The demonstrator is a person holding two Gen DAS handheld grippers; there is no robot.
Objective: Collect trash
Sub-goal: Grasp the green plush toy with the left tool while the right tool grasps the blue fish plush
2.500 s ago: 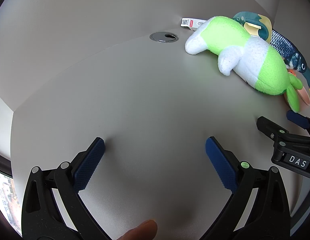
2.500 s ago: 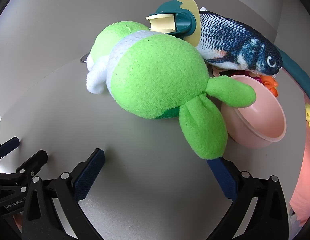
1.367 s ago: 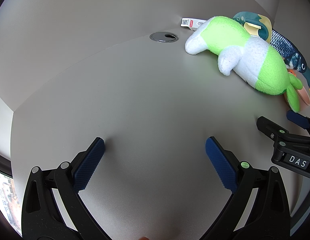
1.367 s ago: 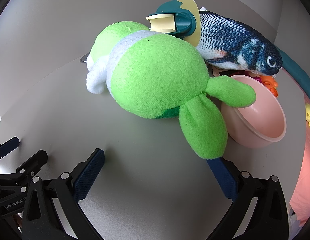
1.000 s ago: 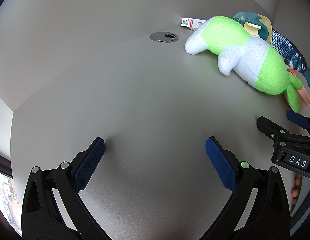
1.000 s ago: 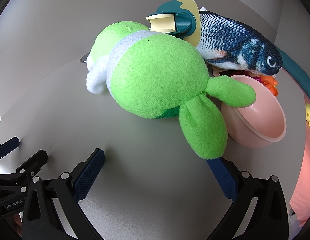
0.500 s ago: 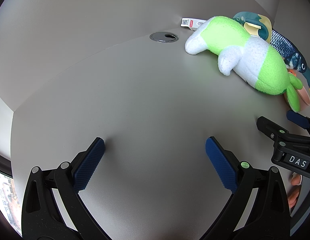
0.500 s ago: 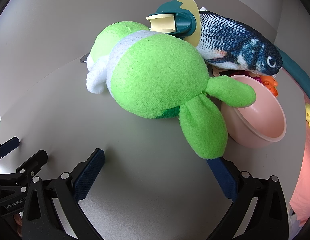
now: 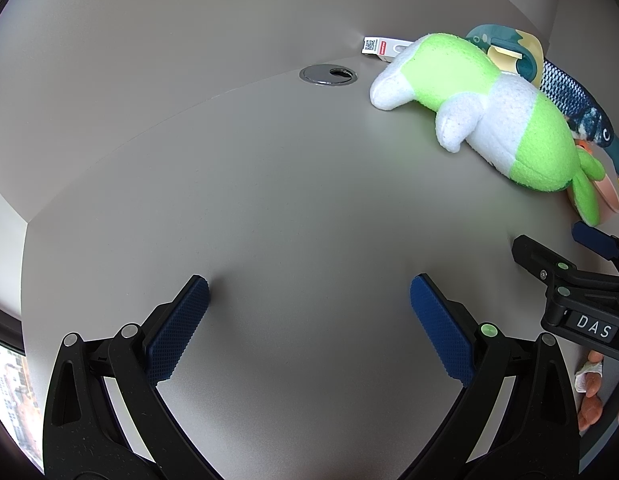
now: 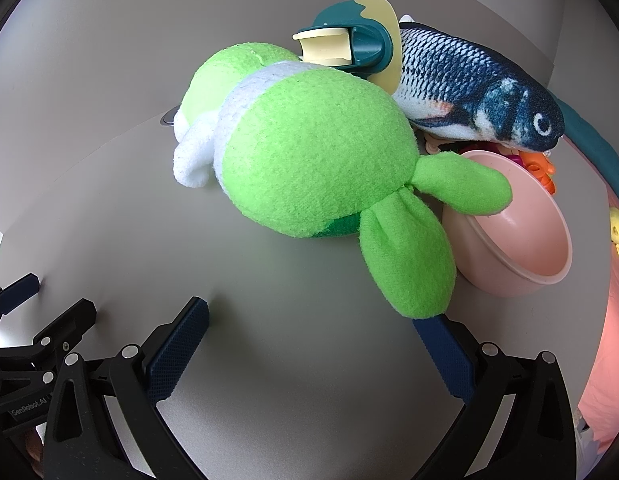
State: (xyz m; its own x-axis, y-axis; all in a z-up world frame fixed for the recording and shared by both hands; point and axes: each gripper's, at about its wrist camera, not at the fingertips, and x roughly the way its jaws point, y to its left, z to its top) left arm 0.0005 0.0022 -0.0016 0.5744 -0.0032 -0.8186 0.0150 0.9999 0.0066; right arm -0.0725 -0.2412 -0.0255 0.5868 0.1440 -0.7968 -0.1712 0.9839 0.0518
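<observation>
A small white packet (image 9: 383,46) with a QR code and a red mark lies at the desk's back edge, behind a green and white plush toy (image 9: 489,112). My left gripper (image 9: 309,292) is open over bare desk with nothing between its blue pads. My right gripper (image 10: 311,316) is open too; its right pad sits just below the plush toy's (image 10: 309,160) green foot, and the gap is empty. Each gripper shows in the other's view: the right gripper (image 9: 553,240) at the right edge, the left gripper (image 10: 57,294) at the lower left.
A blue fish plush (image 10: 469,92), a teal and cream holder (image 10: 349,48) and a pink bowl (image 10: 489,272) crowd the right side, with small orange (image 10: 537,168) and yellow (image 10: 617,228) toys. A metal cable grommet (image 9: 328,75) sits at the back. Fingers (image 9: 589,400) show under the right gripper.
Both grippers stay where they were, still open. A fingertip at the bottom of the left wrist view has gone, and fingers have come into view under the right gripper.
</observation>
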